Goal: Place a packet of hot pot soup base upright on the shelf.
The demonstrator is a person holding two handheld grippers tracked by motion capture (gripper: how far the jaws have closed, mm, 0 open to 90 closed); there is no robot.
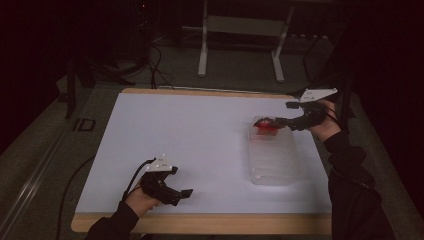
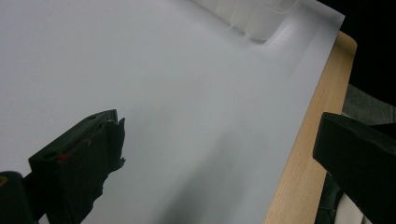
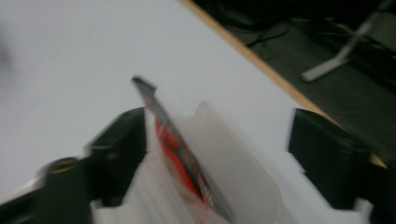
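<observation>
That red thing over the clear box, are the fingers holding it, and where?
Cannot tell. The right gripper is open around the red packet in the clear box; left gripper holds nothing.

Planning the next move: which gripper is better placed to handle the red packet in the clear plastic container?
Right. The right gripper is at the clear plastic container's far end, jaws open around the flat red packet. The left gripper sits open near the table's front edge, well away.

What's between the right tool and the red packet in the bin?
Nothing visible. The right tool is already at the far end of the clear bin, its jaws spread either side of the red packet, which stands on edge there. The view is blurred, so contact is unclear.
</observation>
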